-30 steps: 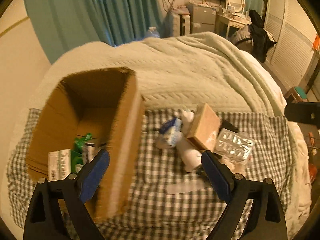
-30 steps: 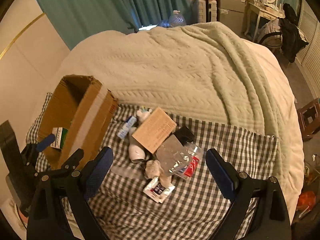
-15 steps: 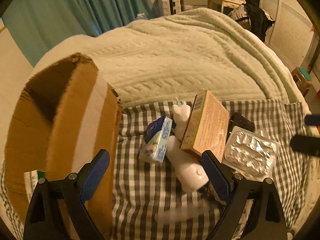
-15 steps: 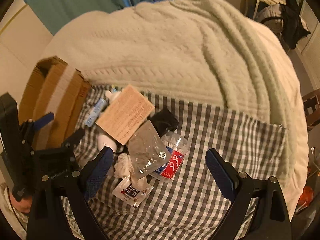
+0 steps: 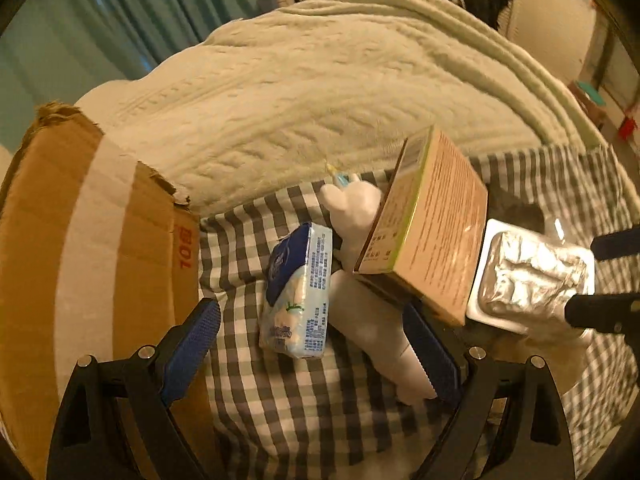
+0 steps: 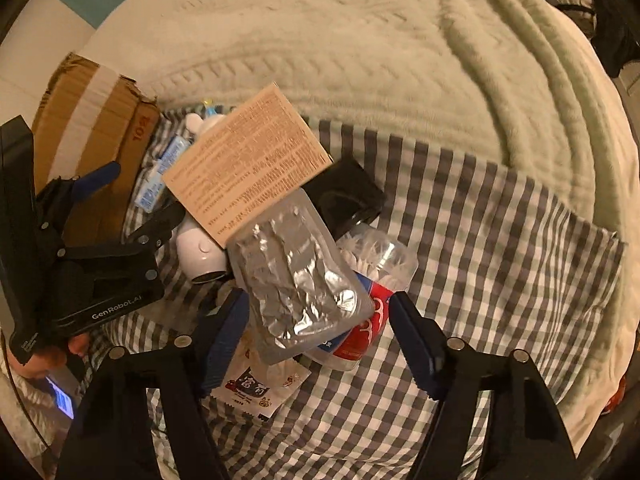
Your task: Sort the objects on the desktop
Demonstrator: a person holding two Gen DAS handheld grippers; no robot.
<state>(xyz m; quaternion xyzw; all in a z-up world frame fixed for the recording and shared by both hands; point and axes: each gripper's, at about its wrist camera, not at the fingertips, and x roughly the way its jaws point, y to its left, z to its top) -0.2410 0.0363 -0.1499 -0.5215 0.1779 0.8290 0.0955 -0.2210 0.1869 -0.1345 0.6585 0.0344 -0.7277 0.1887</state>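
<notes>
Cardboard and foil stacked loosely: a bad pile to pinch from

Foil blister pack (image 6: 298,280) lies on top of the heap on the checked cloth (image 6: 500,240) spread over the bed, leaning on the tan printed box (image 6: 248,160), which itself tilts on the white bottle (image 5: 372,332). My judgement is that closing on any one of these could drag or tip its neighbours, because each rests on another. The right gripper (image 6: 320,340) hangs over the blister pack with jaws wide apart, holding nothing; a pinch there may also catch the red-labelled clear tub (image 6: 368,300) beneath. The left gripper (image 5: 316,344) is likewise spread and empty, straddling the blue tissue packet (image 5: 298,288) and the bottle, so it might take both. The cardboard carton (image 5: 92,248) stands at the cloth's left edge.

Counted: one blister pack, one tan box, one white bottle, one tissue packet, one clear tub, one black case (image 6: 348,196), one white sachet (image 6: 260,388), one carton
</notes>
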